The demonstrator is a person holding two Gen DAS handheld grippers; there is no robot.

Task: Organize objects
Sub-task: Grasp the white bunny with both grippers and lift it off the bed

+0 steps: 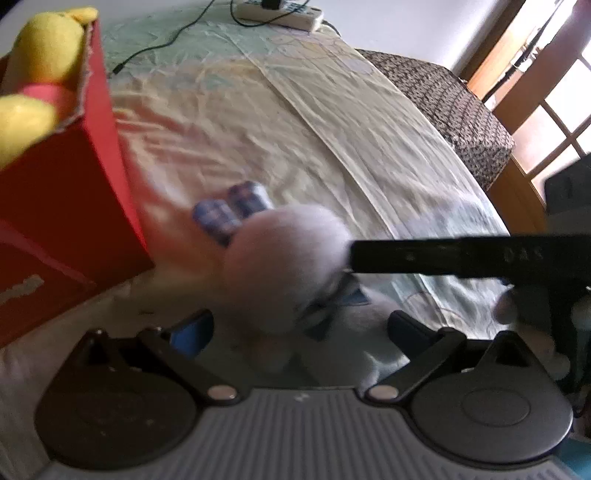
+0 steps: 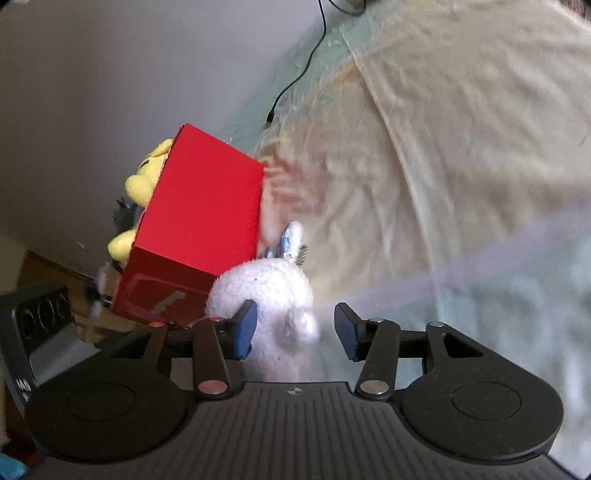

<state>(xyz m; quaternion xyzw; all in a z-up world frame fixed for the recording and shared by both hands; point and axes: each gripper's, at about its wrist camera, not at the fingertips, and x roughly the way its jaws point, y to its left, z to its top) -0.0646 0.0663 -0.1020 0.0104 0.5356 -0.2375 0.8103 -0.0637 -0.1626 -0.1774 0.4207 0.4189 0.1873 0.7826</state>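
The white plush toy (image 1: pixel 284 266) is motion-blurred, its lower body hidden behind the gripper. The yellow plush (image 2: pixel 146 177) sits mostly hidden behind the red box (image 2: pixel 199 221).

So the box (image 1: pixel 66 206) sits on the bed (image 1: pixel 351 122) off to the left, with a plush (image 1: pixel 40 48) stuffed inside it and poking out the top. Another plush toy (image 1: pixel 284 254) lies just right of the box, in front of a pair of batteries (image 1: pixel 232 210) (pretty blurry). A power strip (image 1: pixel 284 13) sits at the bed's far end, its cable (image 1: pixel 162 44) trailing toward the box.
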